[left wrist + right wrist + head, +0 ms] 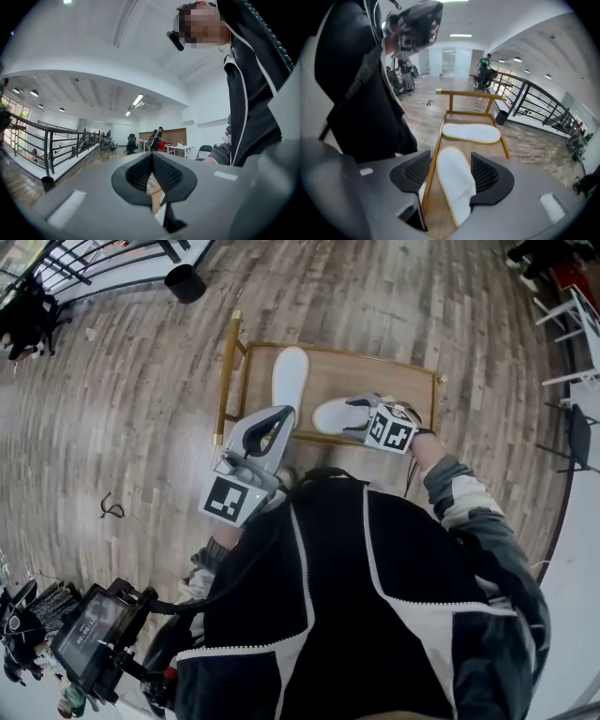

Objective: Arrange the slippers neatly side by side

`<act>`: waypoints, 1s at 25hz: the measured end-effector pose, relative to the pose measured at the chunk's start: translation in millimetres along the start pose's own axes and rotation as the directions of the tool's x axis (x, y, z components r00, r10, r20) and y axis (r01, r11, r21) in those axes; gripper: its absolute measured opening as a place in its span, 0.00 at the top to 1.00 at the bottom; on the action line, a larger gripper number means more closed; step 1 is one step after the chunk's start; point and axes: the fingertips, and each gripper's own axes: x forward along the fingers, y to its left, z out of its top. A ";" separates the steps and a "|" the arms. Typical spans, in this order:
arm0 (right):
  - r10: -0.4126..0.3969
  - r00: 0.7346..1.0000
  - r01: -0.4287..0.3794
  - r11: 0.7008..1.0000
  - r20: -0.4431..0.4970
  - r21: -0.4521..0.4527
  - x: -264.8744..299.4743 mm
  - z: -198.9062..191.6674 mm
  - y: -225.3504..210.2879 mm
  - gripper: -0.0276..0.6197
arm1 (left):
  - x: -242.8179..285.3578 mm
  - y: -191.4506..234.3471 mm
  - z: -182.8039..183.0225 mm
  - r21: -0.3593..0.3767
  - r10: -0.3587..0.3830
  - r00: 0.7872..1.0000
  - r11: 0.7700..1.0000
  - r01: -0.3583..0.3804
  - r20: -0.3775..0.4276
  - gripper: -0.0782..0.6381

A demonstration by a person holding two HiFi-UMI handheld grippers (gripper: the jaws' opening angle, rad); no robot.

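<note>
The right gripper points down at a low wooden table with a gold metal frame. Its jaws are wide apart. A flat white cloth slipper with a thin yellow edge lies on the table right between the jaws. It runs the same way the gripper points. The pads are on each side of it and are not squeezing it.

A second white slipper with a yellow edge lies just past the tips of the right gripper, a little farther along the table. It is turned sideways to the first slipper, and the two are close but not touching.

The left gripper is held up beside the table's near corner, above the brown plank floor. It points out into the room. Its jaws are pressed together with nothing between them.
</note>
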 end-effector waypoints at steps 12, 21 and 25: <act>0.101 0.915 -0.133 0.989 -0.391 -0.056 78.0 -95.8 -40.1 0.58 | -16.0 6.0 -6.5 -0.022 0.088 0.996 0.996 -0.088 -0.023 0.87; 0.110 0.910 -0.123 0.992 -0.400 -0.007 82.9 -97.4 -47.3 0.92 | -23.4 18.0 -11.8 -0.029 0.132 0.990 0.991 -0.134 -0.044 0.87; 0.084 0.922 -0.090 0.996 -0.378 0.002 75.7 -92.0 -45.8 0.92 | -23.7 15.7 -5.7 -0.036 0.131 0.991 0.991 -0.132 -0.033 0.87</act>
